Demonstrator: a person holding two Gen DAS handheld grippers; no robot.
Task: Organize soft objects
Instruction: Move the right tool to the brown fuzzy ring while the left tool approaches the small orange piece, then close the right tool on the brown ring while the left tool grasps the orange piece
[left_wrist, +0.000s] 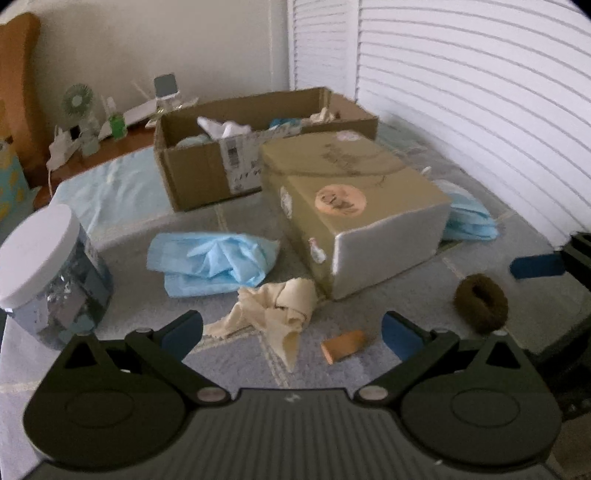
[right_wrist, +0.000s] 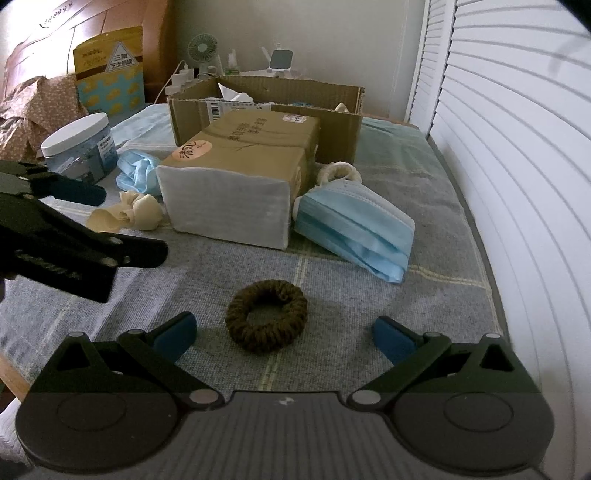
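Bedcover (right_wrist: 332, 280): the grey checked cloth under everything you work on.
Cardboard box (right_wrist: 343, 122): open-topped, at the far side; white and pale blue soft items lie inside it.
Tissue pack (right_wrist: 225, 210): the tan wrapped block just in front of the cardboard box, its white end turned toward you.
Jar (left_wrist: 48, 266): white-lidded, upright at the left edge of the bedcover.
Mask stack (right_wrist: 354, 229): folded blue masks leaning against the right side of the tissue pack (a cream scrunchie (right_wrist: 340, 171) sits just behind them).
Crumpled masks (left_wrist: 214, 262): a loose blue heap left of the tissue pack.
Cream cloth (left_wrist: 277, 314): knotted and rumpled, just in front of the crumpled masks, ahead of your left gripper.
Brown scrunchie (right_wrist: 266, 317): flat on the bedcover, between the fingers of your right gripper, touching neither.
Orange piece (left_wrist: 343, 347): small, lying near the cream cloth.
Left gripper (left_wrist: 291, 334): jaws spread wide, holding nothing.
Right gripper (right_wrist: 284, 336): jaws spread wide, holding nothing.
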